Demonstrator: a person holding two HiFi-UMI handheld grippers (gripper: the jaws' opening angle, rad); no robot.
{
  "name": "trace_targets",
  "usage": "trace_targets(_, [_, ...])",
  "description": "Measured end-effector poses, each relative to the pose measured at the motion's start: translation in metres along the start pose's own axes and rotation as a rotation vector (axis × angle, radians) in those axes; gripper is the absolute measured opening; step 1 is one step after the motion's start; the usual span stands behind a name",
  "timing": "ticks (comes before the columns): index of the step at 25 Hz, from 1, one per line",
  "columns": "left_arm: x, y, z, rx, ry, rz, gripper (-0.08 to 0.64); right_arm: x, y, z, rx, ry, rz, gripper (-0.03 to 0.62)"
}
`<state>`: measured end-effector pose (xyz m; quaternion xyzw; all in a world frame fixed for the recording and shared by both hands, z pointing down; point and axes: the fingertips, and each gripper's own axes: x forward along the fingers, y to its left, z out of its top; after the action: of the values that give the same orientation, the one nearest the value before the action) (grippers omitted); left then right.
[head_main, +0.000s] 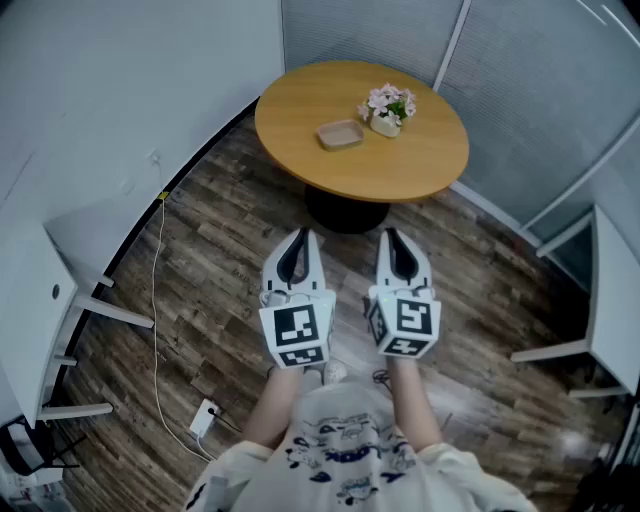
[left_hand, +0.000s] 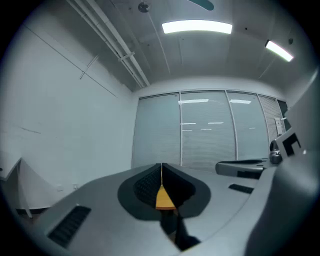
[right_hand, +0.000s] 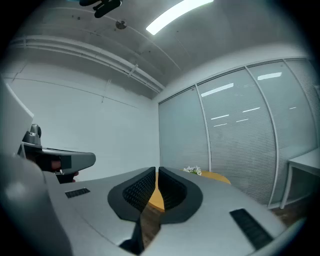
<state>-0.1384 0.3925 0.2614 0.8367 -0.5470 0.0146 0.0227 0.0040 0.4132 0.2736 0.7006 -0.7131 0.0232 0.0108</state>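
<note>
Head view shows the left gripper (head_main: 303, 235) and the right gripper (head_main: 388, 233) held side by side over the dark wood-plank floor (head_main: 210, 260), just in front of the round wooden table with a black foot (head_main: 420, 165). Both point toward this table but do not touch it. Each gripper carries its cube with square black-and-white markers on the end away from the table. Left gripper view shows the two dark ribbed pads pressed together along one thin line, so the jaws are clenched and nothing is between them; only an orange piece of the table top shows below the tips. Right gripper view shows that gripper's jaws also closed, with nothing more than a very thin slit between the pads and no thing inside; the table top and the floor show behind them. On the table, near its middle, lies a small shallow beige tray (head_main: 340, 134), and just beside it, on the side toward the glass wall, stands a small white pot with pink flowers (head_main: 386, 108). Left of the table, a thin white cable (head_main: 157, 330) runs along the floor to a white plug block (head_main: 203, 417), well apart from the table.
</note>
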Motion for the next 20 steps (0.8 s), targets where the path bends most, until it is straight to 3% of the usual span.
trace_targets(10, [0.015, 0.004, 0.003, 0.003, -0.003, 0.018, 0.008, 0.018, -0.002, 0.001, -0.012, -0.002, 0.020, 0.021])
trace_targets(20, [0.041, 0.000, -0.017, -0.020, 0.031, 0.046, 0.008, 0.044, -0.023, -0.012, 0.015, 0.004, 0.040, 0.021])
